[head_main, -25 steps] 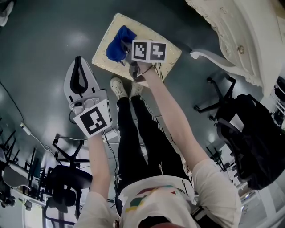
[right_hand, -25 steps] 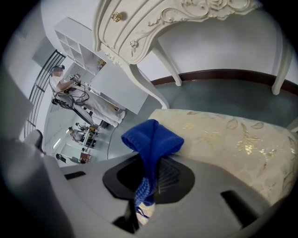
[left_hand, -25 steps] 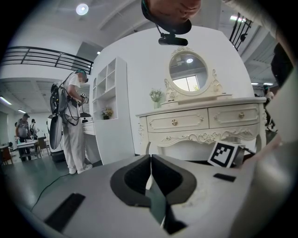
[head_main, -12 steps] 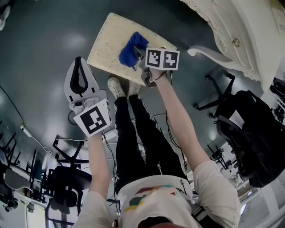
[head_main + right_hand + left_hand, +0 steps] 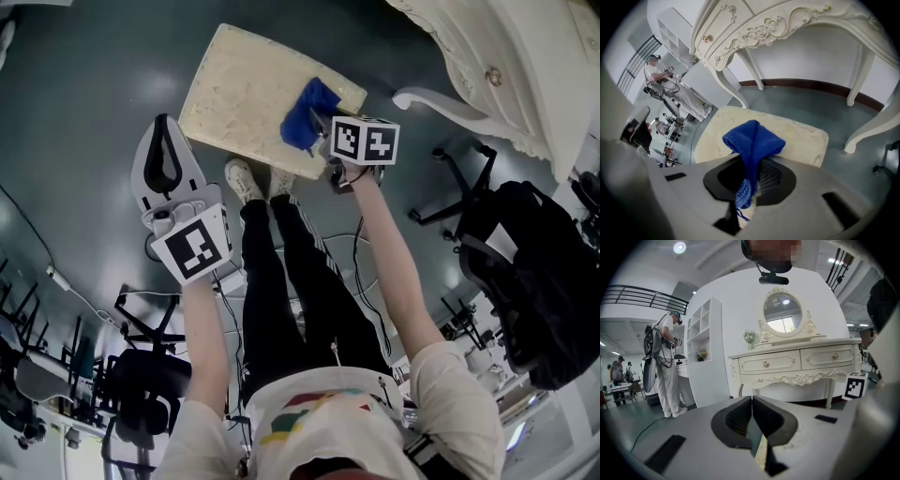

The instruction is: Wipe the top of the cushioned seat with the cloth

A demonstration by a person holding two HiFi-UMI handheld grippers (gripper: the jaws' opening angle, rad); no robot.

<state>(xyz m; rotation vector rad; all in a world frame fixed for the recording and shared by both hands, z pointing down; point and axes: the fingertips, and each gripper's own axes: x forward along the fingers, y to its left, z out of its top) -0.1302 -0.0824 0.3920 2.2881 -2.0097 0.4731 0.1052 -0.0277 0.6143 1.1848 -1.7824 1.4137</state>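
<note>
The cream cushioned seat (image 5: 246, 96) lies on the floor ahead of the person's feet; in the right gripper view the seat (image 5: 801, 136) fills the middle. A blue knitted cloth (image 5: 307, 114) rests on its right near part, and my right gripper (image 5: 323, 150) is shut on it. In the right gripper view the cloth (image 5: 752, 143) bunches up out of the right gripper (image 5: 749, 187). My left gripper (image 5: 165, 165) is held off to the left of the seat, over the floor. In its own view the left gripper (image 5: 752, 420) has its pads pressed together with nothing between them.
A white ornate dressing table (image 5: 525, 75) stands at the right, its curved leg (image 5: 427, 99) close to the seat's right end. A black bag (image 5: 534, 281) and chair bases (image 5: 459, 202) lie right of the person. More chairs (image 5: 131, 375) stand at lower left. Another person (image 5: 665, 362) stands further off.
My right gripper has dragged the blue cloth across the seat from its left part to its right near corner. The left gripper has stayed where it was.
</note>
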